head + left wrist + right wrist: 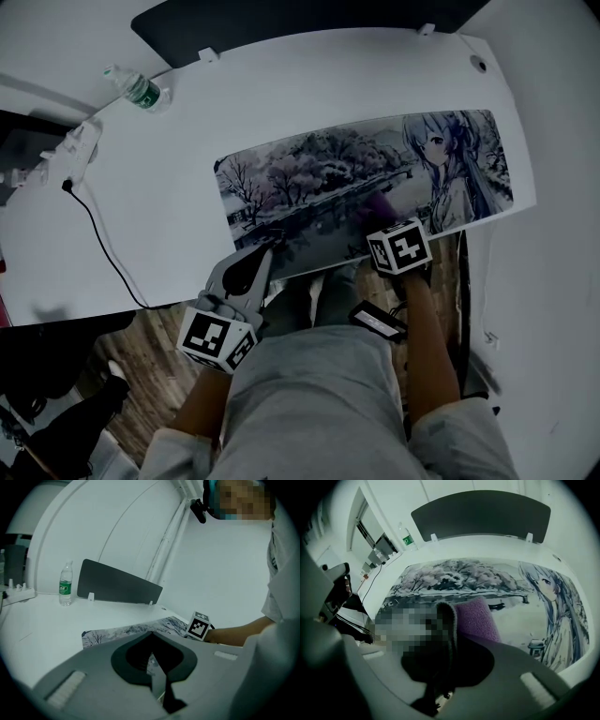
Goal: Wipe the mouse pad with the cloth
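While the mouse pad is lying flat on the white desk, the right gripper is clamping the purple cloth on the pad's near middle. The left gripper, jaws closed together, is sitting at the pad's near left edge.

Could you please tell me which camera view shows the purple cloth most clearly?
The right gripper view: the purple cloth fills the middle, held in the right gripper against the mouse pad. The head view shows only a dim purple patch beyond that gripper; the left gripper view shows none of it.
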Motion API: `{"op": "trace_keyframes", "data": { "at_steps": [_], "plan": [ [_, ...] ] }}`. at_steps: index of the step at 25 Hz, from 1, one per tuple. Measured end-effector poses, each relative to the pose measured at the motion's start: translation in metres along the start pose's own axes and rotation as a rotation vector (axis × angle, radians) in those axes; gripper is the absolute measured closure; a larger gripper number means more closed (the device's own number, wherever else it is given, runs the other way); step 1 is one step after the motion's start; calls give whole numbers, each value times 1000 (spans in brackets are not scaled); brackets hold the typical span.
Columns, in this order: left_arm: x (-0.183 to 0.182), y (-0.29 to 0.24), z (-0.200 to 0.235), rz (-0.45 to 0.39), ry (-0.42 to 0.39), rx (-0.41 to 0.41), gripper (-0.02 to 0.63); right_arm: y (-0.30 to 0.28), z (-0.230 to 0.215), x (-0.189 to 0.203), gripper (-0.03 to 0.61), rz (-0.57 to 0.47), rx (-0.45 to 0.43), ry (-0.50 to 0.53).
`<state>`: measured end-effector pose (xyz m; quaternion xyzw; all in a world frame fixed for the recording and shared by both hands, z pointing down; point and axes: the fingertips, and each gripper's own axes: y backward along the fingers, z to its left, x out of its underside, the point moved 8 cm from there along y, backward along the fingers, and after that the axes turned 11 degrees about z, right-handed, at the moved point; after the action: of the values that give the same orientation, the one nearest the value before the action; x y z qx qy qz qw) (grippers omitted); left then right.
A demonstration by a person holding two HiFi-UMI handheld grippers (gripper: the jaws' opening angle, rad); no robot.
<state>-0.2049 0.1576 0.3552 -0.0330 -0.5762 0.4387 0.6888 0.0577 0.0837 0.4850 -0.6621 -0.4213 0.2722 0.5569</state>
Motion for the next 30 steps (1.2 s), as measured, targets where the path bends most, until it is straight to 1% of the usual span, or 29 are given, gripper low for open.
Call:
{"op": "trace_keyframes", "data": {
  "at_steps": [4,8,14,21,27,30],
  "plan": [
    [11,12,8,-14,5,-9,595,-9,35,-10,528,7,-34,58],
    [18,22,14,-30,37,-20,595,-19,72,-20,528,18,-70,128],
    [26,40,24,-45,54,-48,595,-33,127,-32,528,38,-117,231],
    [36,61,38,-61,87,-103,595,-47,180,-43,528,66,-166,360],
    [53,84,48,-85,130,-158,595,-59,217,-47,528,105,-238,435],
    [58,96,53,-96,148,-188,595,-64,234,-48,528,122,-257,478]
  ]
}}
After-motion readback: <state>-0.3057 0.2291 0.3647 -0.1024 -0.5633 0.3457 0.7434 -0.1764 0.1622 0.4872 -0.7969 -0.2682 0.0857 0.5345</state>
